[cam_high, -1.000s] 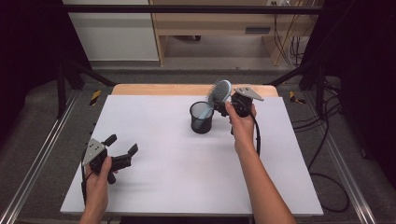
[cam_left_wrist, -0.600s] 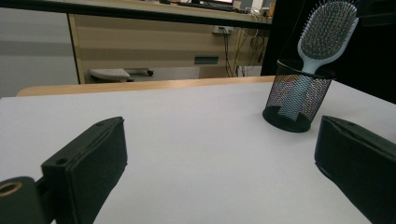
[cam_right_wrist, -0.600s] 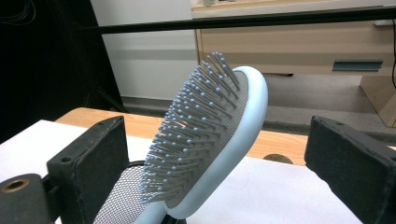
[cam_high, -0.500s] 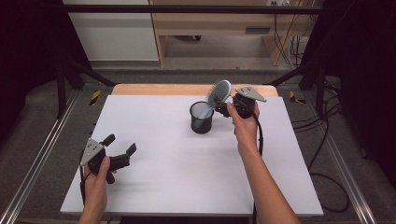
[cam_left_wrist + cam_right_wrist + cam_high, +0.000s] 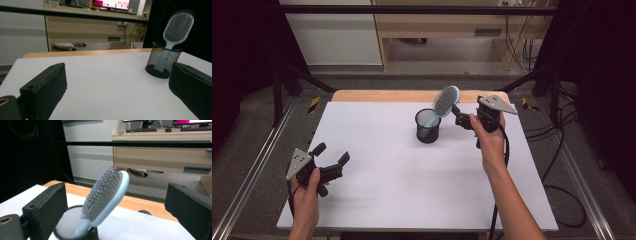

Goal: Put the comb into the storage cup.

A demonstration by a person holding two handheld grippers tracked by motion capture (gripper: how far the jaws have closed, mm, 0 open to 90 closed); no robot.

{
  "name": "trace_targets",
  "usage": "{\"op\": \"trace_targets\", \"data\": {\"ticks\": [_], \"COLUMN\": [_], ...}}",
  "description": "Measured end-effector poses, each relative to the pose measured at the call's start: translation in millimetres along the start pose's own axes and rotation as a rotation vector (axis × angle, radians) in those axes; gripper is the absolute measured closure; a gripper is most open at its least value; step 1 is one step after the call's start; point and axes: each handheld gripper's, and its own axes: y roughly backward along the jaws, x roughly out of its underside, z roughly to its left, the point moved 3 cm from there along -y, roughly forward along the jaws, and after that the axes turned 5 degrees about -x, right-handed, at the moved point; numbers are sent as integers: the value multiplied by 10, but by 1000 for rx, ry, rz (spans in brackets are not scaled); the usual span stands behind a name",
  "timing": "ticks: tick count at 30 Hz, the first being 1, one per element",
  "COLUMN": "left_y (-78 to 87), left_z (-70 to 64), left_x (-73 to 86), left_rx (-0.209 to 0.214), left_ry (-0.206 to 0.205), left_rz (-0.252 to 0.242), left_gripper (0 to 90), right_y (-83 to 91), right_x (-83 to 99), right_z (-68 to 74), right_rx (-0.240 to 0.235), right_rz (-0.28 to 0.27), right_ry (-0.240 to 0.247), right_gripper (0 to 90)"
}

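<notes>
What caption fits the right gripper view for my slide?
Open right gripper faces a light blue hairbrush standing handle-down in a black mesh cup.

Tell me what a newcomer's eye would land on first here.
The pale blue hairbrush stands handle-down in a black mesh cup at the far middle of the white table, bristle head leaning out over the rim. The right gripper sits open just beside it; the left gripper waits open near the front left corner.
</notes>
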Motion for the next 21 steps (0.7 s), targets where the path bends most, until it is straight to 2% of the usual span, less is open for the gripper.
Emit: {"op": "trace_targets", "data": {"ticks": [3,5,9,16,21], "left_y": [52,96,188,255,270], "left_z": [24,34,35,27,42], "left_x": [-24,-7,-8,5,4], "left_rx": [-5,-4,-1,24,30], "left_ry": [-2,-12,7,-19,-27], "left_rz": [-16,-9,-17,-7,-8], "left_gripper": [18,16,15,11,7], "right_y": [158,262,462,838,1008], "right_x": [24,58,154,308,457], "right_z": [-40,-75,-157,-274,-320], "right_rx": [-10,-17,-21,25,10], "right_rz": [-1,-1,4,-15,-2], "right_ry": [16,18,14,27,26], "right_gripper": [42,38,36,39,43]}}
